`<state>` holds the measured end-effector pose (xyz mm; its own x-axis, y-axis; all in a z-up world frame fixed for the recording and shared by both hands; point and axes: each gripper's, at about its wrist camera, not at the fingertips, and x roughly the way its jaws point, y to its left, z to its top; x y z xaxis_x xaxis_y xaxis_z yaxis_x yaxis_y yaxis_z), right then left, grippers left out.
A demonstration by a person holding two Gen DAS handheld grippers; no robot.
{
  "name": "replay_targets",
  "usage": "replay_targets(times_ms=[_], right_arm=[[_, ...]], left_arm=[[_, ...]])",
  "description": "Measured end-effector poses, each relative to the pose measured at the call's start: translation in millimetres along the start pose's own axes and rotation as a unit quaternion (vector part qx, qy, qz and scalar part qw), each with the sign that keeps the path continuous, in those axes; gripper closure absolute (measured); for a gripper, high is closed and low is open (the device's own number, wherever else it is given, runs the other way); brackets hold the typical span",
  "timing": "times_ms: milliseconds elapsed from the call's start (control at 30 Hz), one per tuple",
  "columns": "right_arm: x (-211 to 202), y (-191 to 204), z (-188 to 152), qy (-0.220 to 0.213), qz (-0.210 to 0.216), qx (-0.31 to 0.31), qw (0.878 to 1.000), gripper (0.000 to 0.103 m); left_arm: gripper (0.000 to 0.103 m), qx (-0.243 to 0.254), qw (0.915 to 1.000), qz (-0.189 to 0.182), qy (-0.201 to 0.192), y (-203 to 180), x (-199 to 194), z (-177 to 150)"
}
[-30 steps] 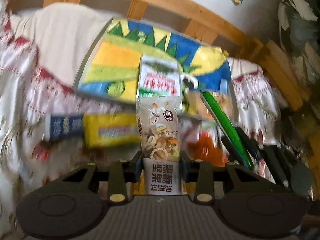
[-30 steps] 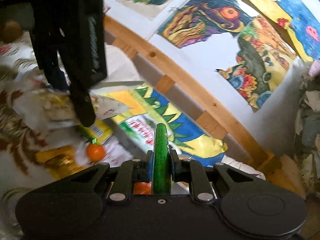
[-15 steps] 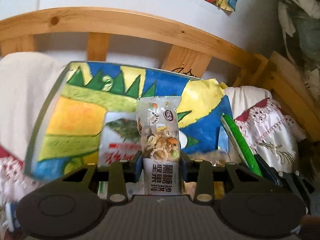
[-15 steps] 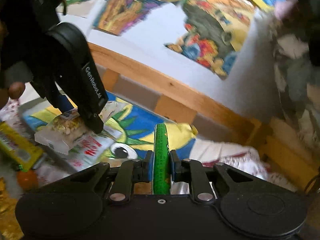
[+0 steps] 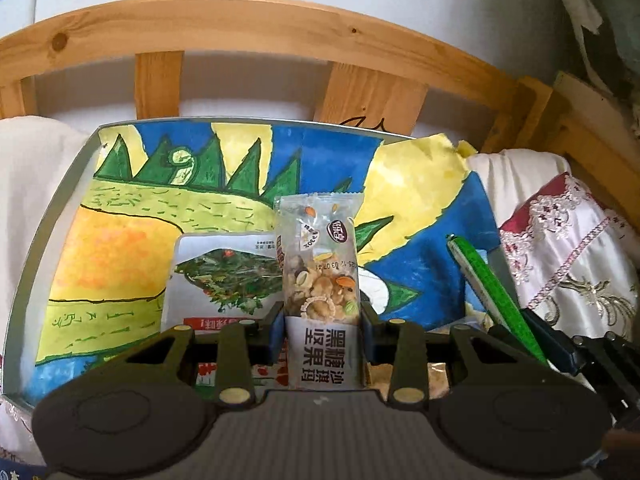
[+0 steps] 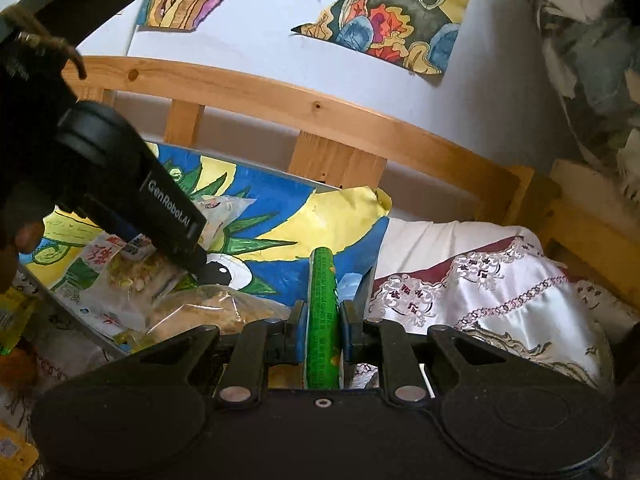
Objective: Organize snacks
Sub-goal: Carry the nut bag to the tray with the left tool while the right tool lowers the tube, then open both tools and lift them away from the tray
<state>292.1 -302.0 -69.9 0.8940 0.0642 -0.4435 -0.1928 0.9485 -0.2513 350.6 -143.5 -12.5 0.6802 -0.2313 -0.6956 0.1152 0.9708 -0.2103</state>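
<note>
My left gripper [image 5: 322, 322] is shut on a clear nut-bar packet [image 5: 320, 280] with black Chinese print, held upright over a metal tray [image 5: 60, 184] lined with a painted dinosaur picture. A white vegetable snack packet [image 5: 216, 276] lies in the tray just left of it. My right gripper [image 6: 323, 334] is shut on a green stick packet [image 6: 322, 320], held over the tray's right end; the stick also shows in the left wrist view [image 5: 492, 292]. The left gripper [image 6: 176, 240] shows in the right wrist view, low over the packets in the tray [image 6: 332, 188].
A clear bag of beige snacks [image 6: 216, 312] lies at the tray's near edge. A yellow packet [image 6: 10, 316] lies outside the tray at left. A wooden slatted rail [image 5: 256, 28] runs behind the tray. A white and maroon embroidered cloth [image 6: 500, 280] covers the surface at right.
Both grippers have moved forward over the tray with their packets still held. The loose yellow and blue packets have dropped out of the left wrist view. The left gripper sits lower over the tray.
</note>
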Motion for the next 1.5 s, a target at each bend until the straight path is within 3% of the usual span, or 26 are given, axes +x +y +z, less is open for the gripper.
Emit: replay_targets(times_ms=[400,700,767,900,1167,1500], right_arm=[[4,0,0,0.001,0.004,0.008,1.000,0.082],[-4,-4,2,-0.019,-0.009,0.014,1.000,0.052],[-8,-6,4,-0.028,-0.013,0.020,0.999,0.040],[-20,-8,9,-0.047,-0.017,0.037,0.998,0.029],[-60,-5,16,-0.088,-0.008,0.053,0.995,0.008],[-123,13,16,-0.132,0.022,0.045,0.990,0.001]], left_arm=[[0.059,-0.016,0.9999,0.003,0.000,4,5,-2],[0.021,-0.039,0.9989,-0.002,-0.025,11,-11,-5],[0.017,-0.043,0.9984,0.001,-0.037,13,-20,-7],[0.004,-0.053,0.9964,0.013,-0.065,20,-42,-10],[0.001,-0.062,0.9918,0.044,-0.103,35,-93,-23],[0.001,-0.070,0.9879,0.054,-0.127,59,-154,-62]])
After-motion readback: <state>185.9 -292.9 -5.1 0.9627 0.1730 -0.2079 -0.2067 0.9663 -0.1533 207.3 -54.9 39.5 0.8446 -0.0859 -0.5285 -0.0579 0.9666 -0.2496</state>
